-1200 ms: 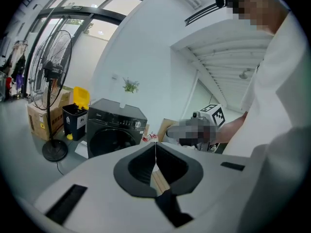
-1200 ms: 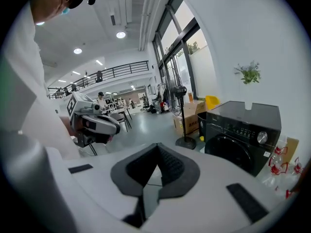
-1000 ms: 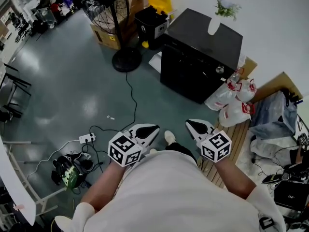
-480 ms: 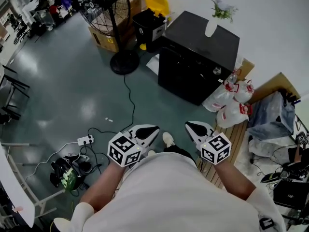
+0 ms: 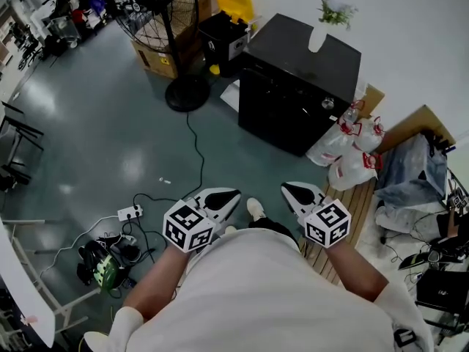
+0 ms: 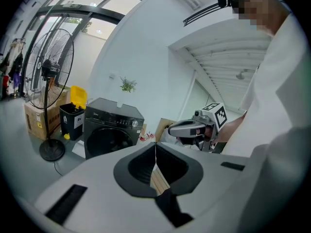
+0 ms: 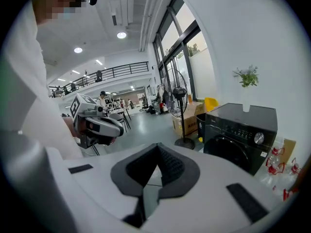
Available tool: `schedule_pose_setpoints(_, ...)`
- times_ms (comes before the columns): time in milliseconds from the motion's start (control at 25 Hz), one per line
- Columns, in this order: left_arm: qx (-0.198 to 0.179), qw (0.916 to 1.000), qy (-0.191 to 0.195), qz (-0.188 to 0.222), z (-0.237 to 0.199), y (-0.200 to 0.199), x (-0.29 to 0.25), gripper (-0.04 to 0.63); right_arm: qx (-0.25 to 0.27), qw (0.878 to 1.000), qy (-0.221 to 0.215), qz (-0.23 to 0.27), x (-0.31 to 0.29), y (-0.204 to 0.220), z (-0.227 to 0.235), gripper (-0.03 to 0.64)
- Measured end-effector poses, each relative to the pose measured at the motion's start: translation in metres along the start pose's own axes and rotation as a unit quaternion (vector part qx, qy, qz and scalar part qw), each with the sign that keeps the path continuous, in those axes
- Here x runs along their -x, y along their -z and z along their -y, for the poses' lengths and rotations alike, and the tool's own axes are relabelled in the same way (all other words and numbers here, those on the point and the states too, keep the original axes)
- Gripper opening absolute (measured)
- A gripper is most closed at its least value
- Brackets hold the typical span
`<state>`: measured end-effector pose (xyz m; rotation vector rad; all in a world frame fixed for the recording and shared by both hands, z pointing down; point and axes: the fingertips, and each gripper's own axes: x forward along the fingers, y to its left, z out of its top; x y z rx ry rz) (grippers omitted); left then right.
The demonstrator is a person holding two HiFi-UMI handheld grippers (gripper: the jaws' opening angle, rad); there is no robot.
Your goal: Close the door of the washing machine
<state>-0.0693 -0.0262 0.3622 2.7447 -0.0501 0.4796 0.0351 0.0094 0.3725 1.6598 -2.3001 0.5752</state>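
The black washing machine (image 5: pixel 300 57) stands against the white wall a few steps ahead of me. Its round door (image 6: pixel 109 141) looks flush with the front (image 7: pixel 227 152). I hold both grippers low in front of my body, well short of the machine. My left gripper (image 5: pixel 233 194) is shut, its jaws (image 6: pixel 155 152) meeting on nothing. My right gripper (image 5: pixel 287 188) is shut and empty too (image 7: pixel 157 155). Each shows in the other's view: the right gripper (image 6: pixel 187 129) and the left gripper (image 7: pixel 104 125).
A standing fan (image 5: pixel 187 92), a cardboard box (image 5: pixel 155 56) and a black bin with a yellow lid (image 5: pixel 226 29) stand left of the machine. White plastic bags (image 5: pixel 350 156) and a wooden pallet (image 5: pixel 344 213) lie to its right. A cable and power strip (image 5: pixel 132 212) cross the floor.
The head view has drifted slightly, so the machine sits a touch higher in the picture. Both grippers stay where they were, shut.
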Motion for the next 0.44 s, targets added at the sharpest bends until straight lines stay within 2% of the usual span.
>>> schedule_pose_setpoints(440, -0.001, 1.0, -0.009, 0.002, -0.009, -0.001, 0.008, 0.018, 0.003, 1.0, -0.006, 0.001, -0.014, -0.001, -0.004, 0.008)
